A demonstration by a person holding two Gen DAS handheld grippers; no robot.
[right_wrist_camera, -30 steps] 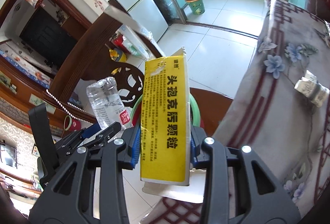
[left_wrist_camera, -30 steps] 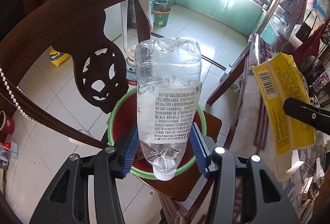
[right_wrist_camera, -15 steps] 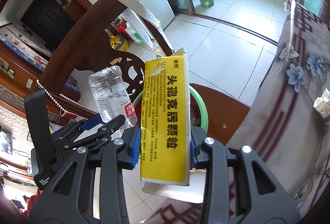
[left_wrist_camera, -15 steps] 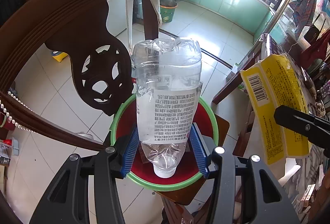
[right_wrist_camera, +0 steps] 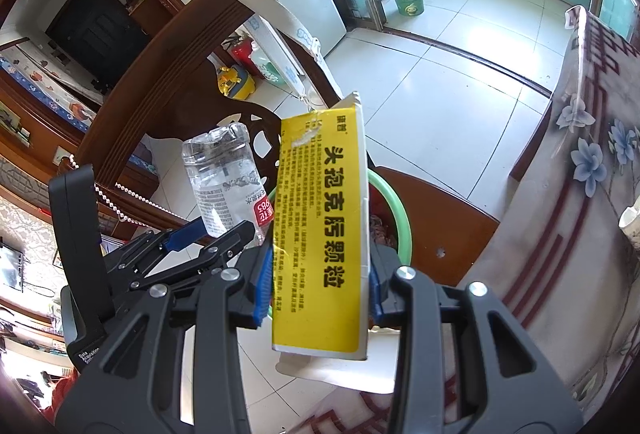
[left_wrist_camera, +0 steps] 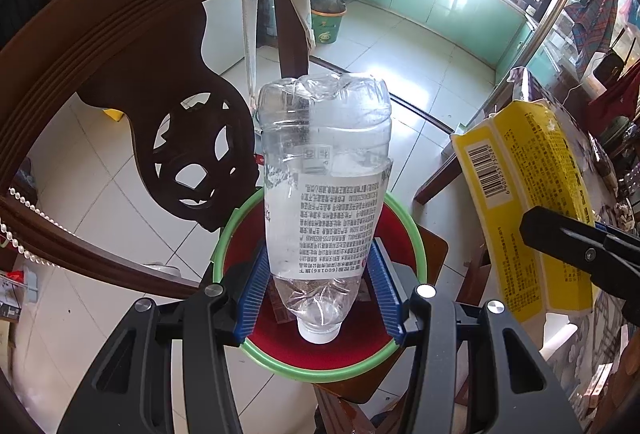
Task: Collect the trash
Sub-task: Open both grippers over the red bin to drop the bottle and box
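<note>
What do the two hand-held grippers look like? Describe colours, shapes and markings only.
Both look alike. The left hand-held gripper and the right hand-held gripper have matte black angular frames with triangular cut-outs, silver round bolts at the joints, and blue ribbed pads on the fingers. The left one's body carries small white lettering. No cables or sleeves show.

- The crumpled clear plastic bottle (left_wrist_camera: 324, 194) with a white printed label is pointing cap-down, clamped at its shoulder, hovering over the middle of the green-rimmed red bin (left_wrist_camera: 416, 246).
- The yellow cardboard medicine box (right_wrist_camera: 320, 234) with black lettering is standing upright, torn open at its top, hanging over the bin's right rim.
</note>
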